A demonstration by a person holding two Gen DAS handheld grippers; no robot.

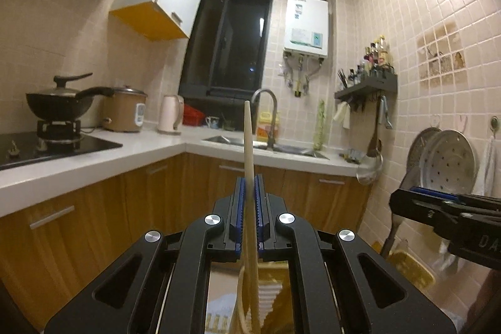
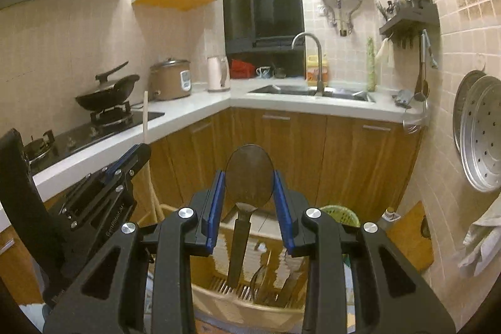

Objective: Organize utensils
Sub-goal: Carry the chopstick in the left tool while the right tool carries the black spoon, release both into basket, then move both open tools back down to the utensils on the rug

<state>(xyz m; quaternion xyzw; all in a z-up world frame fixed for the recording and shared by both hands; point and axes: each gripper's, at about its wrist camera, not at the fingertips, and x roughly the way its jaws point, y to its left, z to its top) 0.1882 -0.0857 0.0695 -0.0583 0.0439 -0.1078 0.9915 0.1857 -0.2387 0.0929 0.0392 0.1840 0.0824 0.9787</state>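
Chopstick (image 1: 249, 146), pale cream and tapering toward its upper end, stands nearly upright between the blue pads of the left gripper (image 1: 250, 187), which are pressed together on it low on the shaft. Its lower part runs down behind the gripper body and is lost there against a ribbed yellowish basket (image 1: 269, 296).

The spoon (image 2: 249, 174) is dull dark metal, with a broad oval bowl uppermost and a flat handle hanging down. The right gripper (image 2: 249, 187) pinches the bowl by its two edges, fingers partly spread around it. The handle's tip reaches down toward the basket (image 2: 250, 305), where fork tines (image 2: 228, 287) and other cutlery stand, though these are blurred and hard to sort out.

From the left wrist view, the right gripper (image 1: 407, 193) shows only side-on at the frame edge, and the spoon handle (image 1: 393, 240) below it is smeared. From the right wrist view, the left gripper (image 2: 137, 152) sits at the left with the chopstick (image 2: 145, 118) rising above it.
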